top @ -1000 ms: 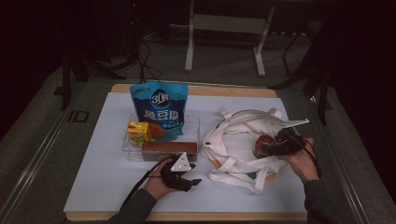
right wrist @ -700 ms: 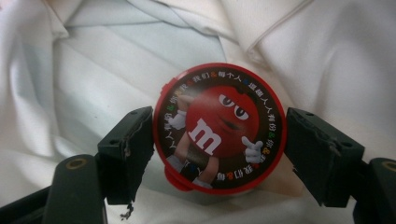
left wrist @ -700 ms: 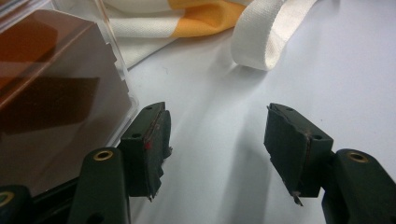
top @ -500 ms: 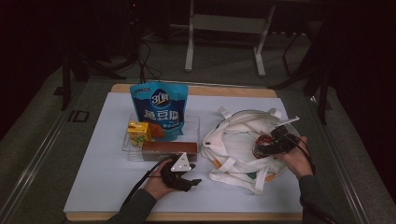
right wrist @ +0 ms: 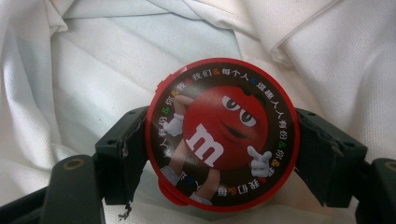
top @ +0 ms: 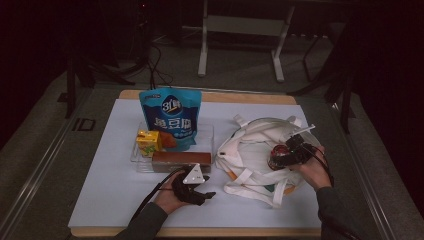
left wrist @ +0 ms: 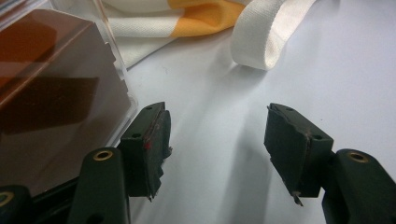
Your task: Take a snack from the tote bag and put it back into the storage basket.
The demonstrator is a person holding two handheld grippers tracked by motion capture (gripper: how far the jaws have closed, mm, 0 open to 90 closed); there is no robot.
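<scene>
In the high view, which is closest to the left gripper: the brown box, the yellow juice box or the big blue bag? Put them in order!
From the left gripper, nearest first:
1. Brown box, just beyond it at the clear tray's near edge.
2. Yellow juice box, farther back, toward the left.
3. Big blue bag, standing at the tray's back.

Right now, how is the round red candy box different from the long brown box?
The round red candy box is a flat disc with a cartoon candy face; the long brown box is a plain bar shape. The candy box is clamped in the right gripper over the white cloth bag; the brown box lies untouched in the clear tray, beside the open left gripper. Both are packaged snacks, I think.
</scene>
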